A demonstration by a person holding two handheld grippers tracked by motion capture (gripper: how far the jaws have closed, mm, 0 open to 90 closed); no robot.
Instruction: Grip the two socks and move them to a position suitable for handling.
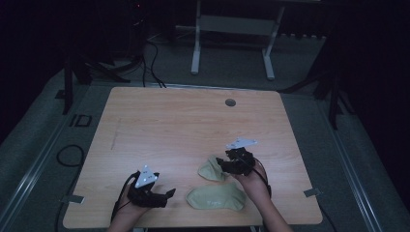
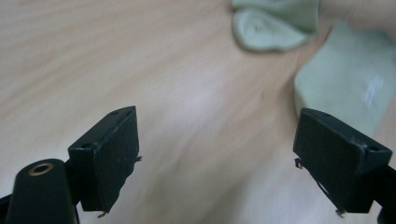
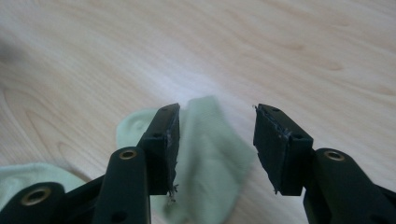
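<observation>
Two pale green socks lie on the wooden table. The flat sock rests near the front edge. The folded sock sits just behind it. My right gripper hovers at the folded sock, jaws open on either side of its raised edge, nothing clamped. My left gripper stands open low at the front, left of the flat sock, with bare wood between its jaws. The folded sock lies farther off in the left gripper view.
A round grommet hole sits near the table's far edge. A white desk frame stands on the floor behind. Cables run on the floor at the left.
</observation>
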